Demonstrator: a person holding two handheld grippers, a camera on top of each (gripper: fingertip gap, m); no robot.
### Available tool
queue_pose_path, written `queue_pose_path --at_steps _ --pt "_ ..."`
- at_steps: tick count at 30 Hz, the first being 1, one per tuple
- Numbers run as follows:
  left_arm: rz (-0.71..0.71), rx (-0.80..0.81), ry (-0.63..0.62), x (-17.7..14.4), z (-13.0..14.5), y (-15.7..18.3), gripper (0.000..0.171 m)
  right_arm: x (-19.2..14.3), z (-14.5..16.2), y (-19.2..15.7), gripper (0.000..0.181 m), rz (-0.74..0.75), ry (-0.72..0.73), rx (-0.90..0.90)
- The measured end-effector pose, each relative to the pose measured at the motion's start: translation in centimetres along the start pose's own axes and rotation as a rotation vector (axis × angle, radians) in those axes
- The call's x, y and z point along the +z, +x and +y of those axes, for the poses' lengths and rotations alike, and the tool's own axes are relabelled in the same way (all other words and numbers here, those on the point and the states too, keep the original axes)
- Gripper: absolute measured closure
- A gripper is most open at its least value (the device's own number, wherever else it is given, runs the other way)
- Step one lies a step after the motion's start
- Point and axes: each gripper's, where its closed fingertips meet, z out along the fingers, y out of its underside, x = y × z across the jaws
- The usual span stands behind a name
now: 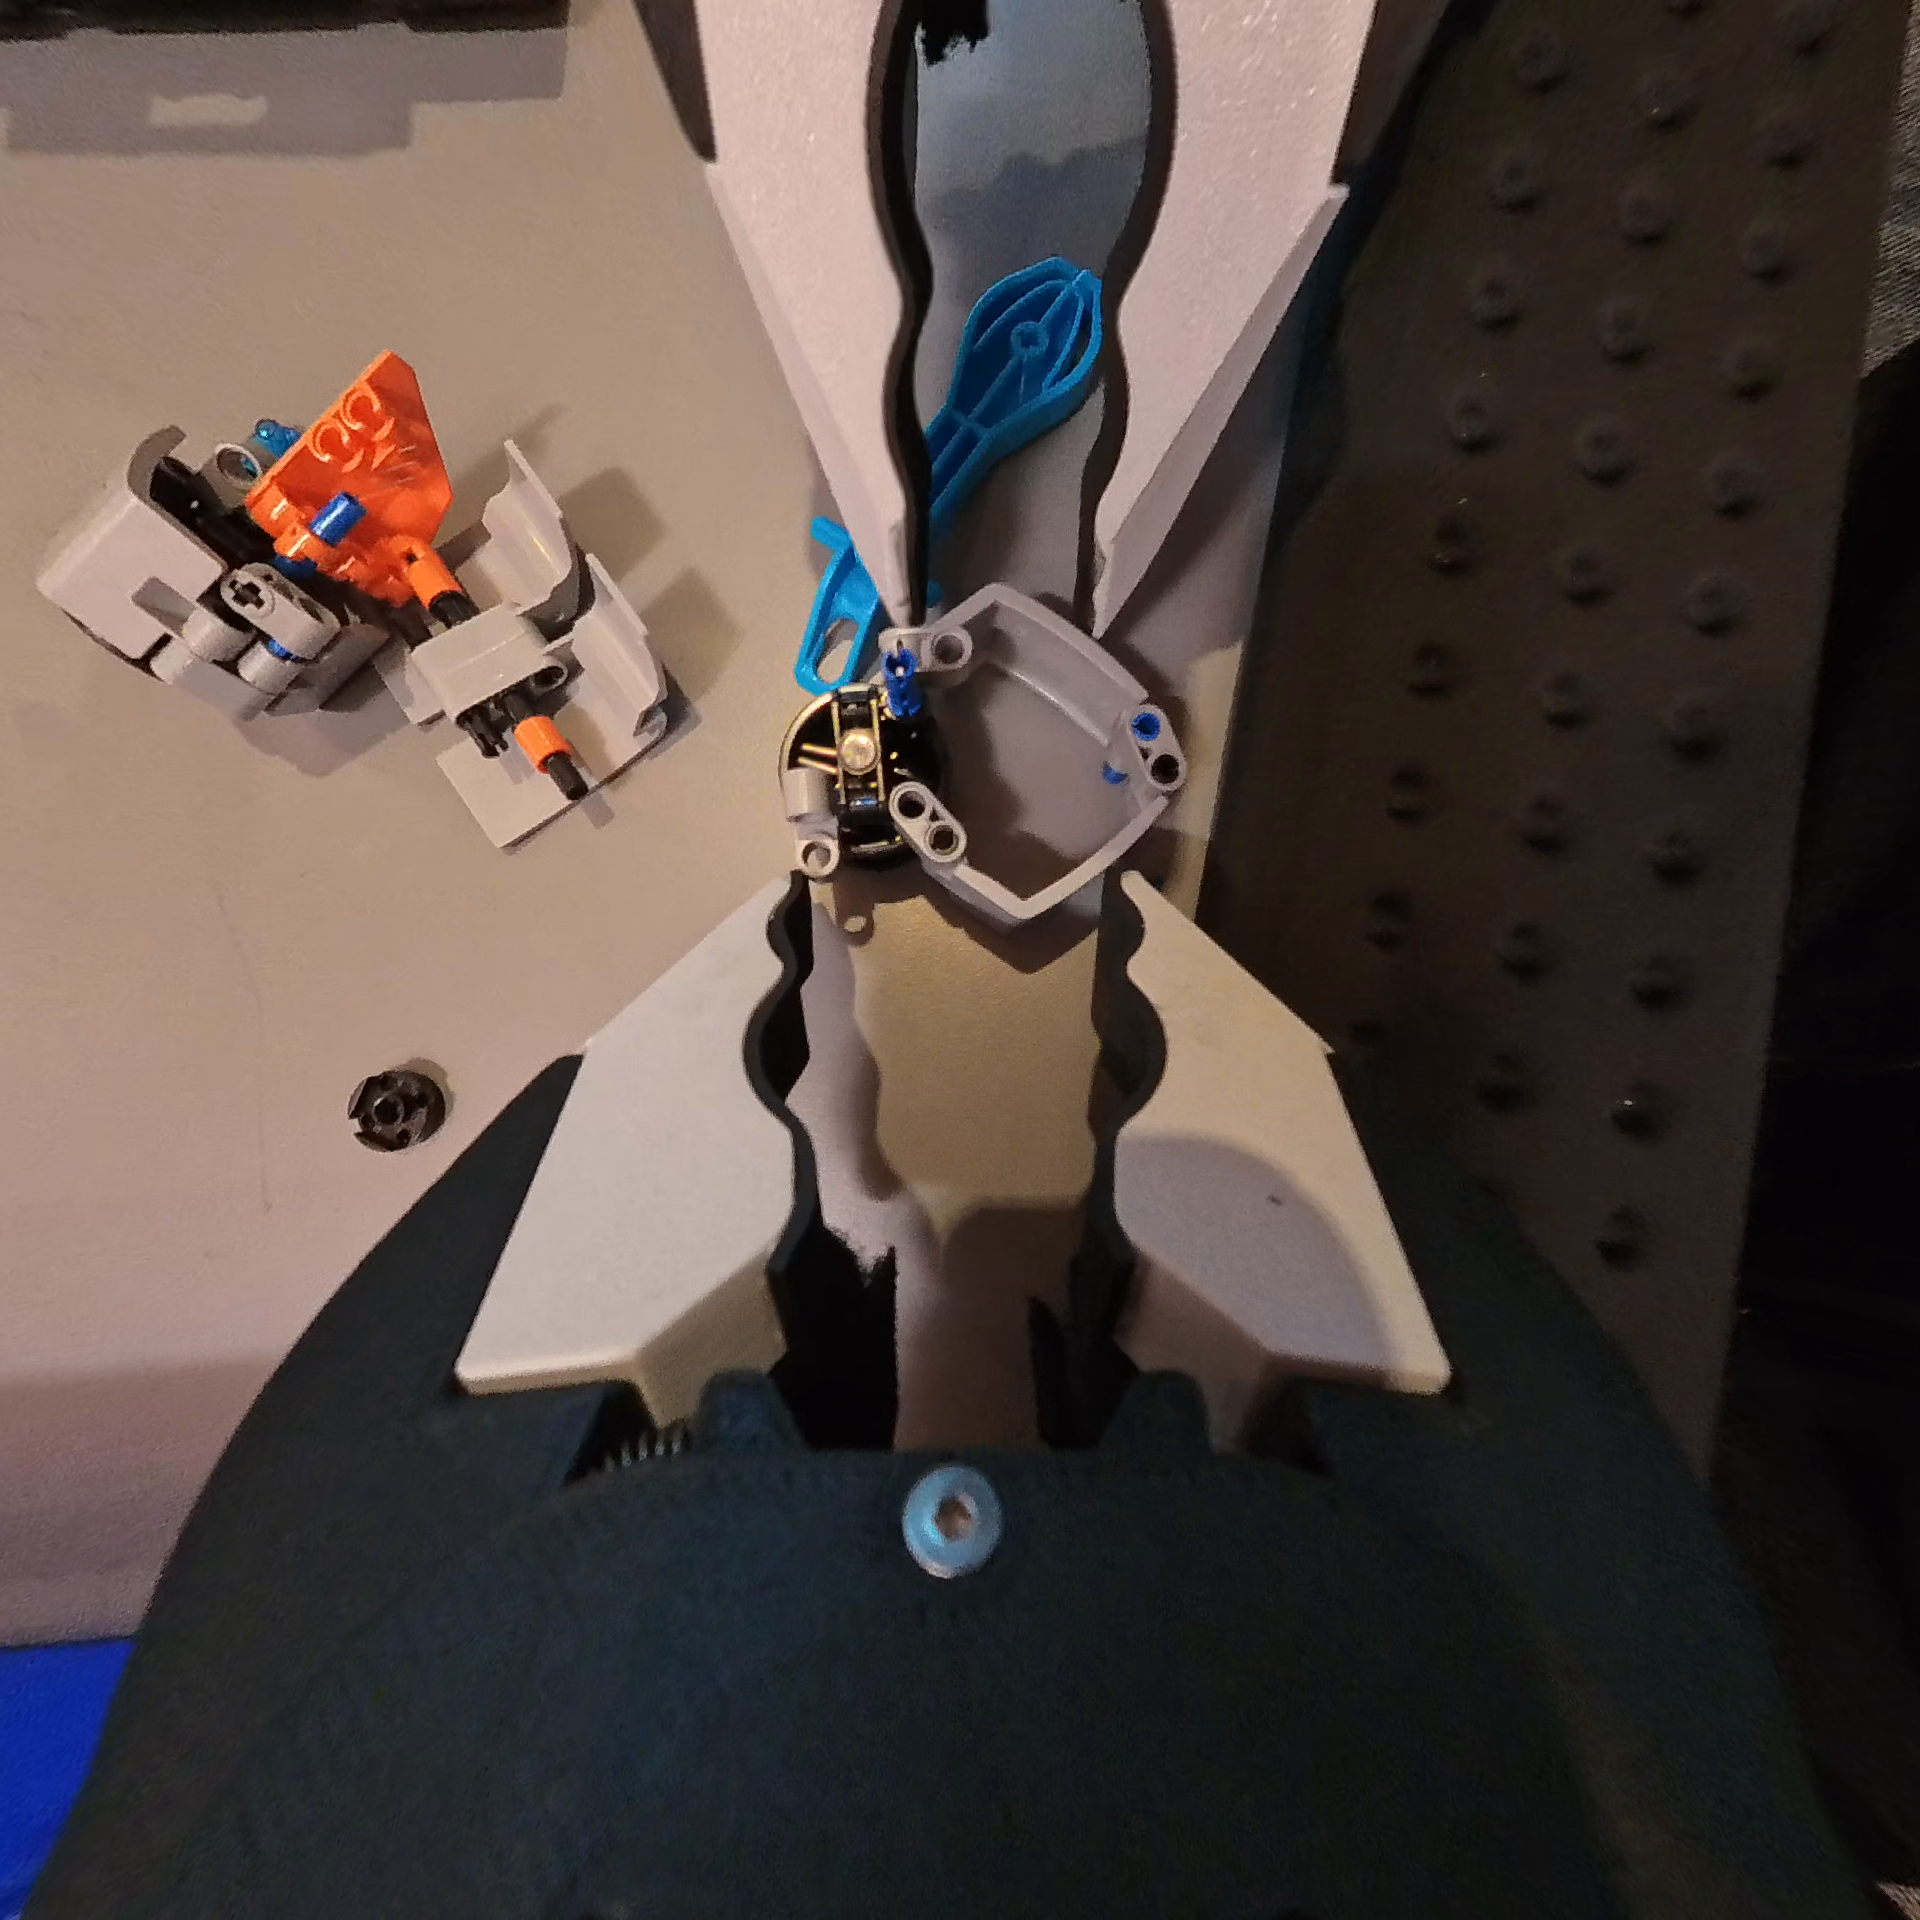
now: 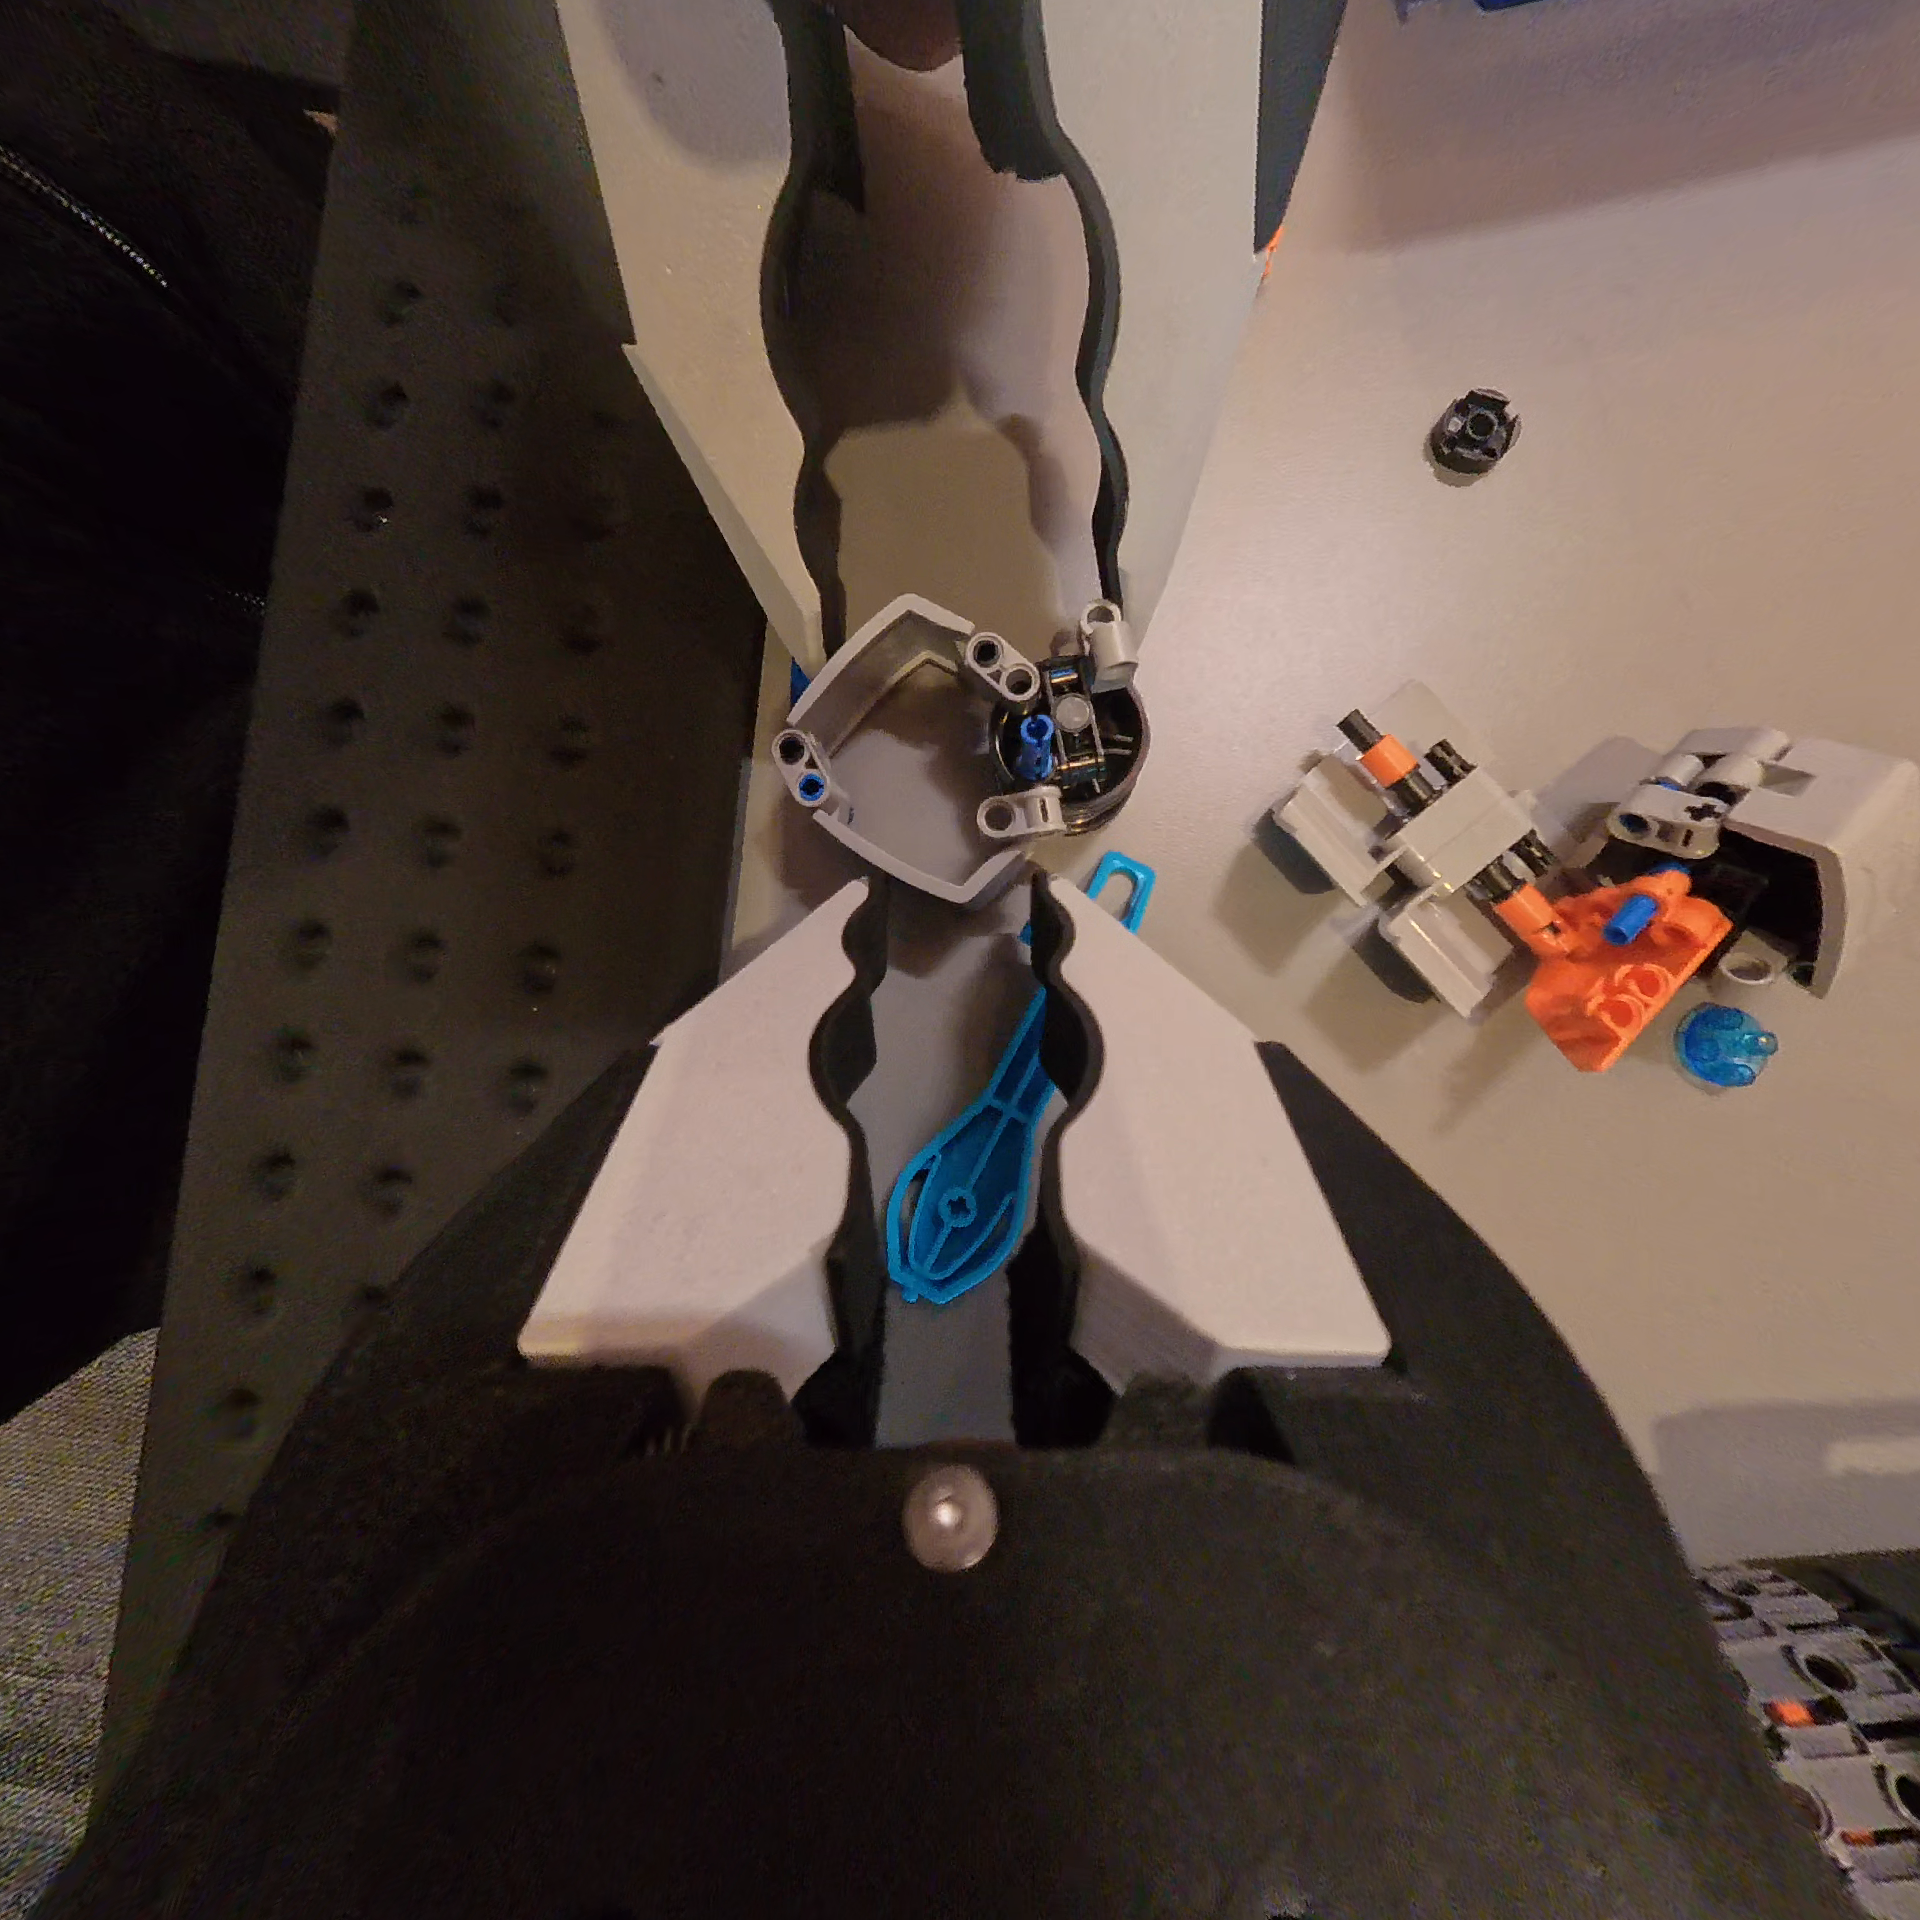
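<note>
hobby workbench | pale tabletop [image 1: 312,987] | toy building parts [image 1: 353,603] | perforated panel [image 1: 1558,727]

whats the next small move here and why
Probably ease the left tool shut on the grey panel assembly: its tips flank the assembly's near corner, and the right tool flanks the far corner, so it looks braced. A firm grip isn't confirmed.

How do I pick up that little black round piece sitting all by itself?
Pinch the black round piece across its outer rim, coming straight down from above. It lies flat and low on the table, so its sides give little to grip, and nothing sits close beside it.
</note>
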Motion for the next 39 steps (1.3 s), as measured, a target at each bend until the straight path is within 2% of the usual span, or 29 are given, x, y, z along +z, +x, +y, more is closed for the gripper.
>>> queue_pose_path --at_steps 5,8,12,17,22,26,30,39 --pt "0.013 -0.004 0.006 0.0 0.0 -0.1 0.119 -0.3 0.1 0.2 0.157 0.004 0.002 0.002" --pt "0.018 -0.025 0.014 -0.4 0.2 -0.1 0.113 -1.3 -0.5 0.5 0.156 0.004 0.055 0.024" --pt "0.015 -0.083 0.071 -1.5 -0.3 -0.3 0.115 -2.3 -1.7 1.7 0.157 0.051 0.119 0.025" --pt "0.036 -0.178 0.140 -2.2 -1.6 0.2 0.139 -1.2 -2.3 2.1 0.155 0.037 0.058 -0.040" --pt "0.015 -0.236 0.099 -1.2 -1.5 0.5 0.148 0.1 -2.5 1.6 0.155 -0.009 -0.015 -0.101" --pt "0.013 -0.257 0.061 -0.2 -0.9 0.6 0.159 0.8 -2.2 1.7 0.164 -0.030 -0.048 -0.126" --pt "-0.014 -0.250 0.062 -0.1 -0.9 0.3 0.166 1.1 -2.1 1.6 0.167 -0.044 -0.032 -0.124" --pt "-0.127 -0.181 0.033 -0.4 -0.4 -1.0 0.169 0.8 -1.7 1.7 0.168 -0.041 -0.013 -0.110"
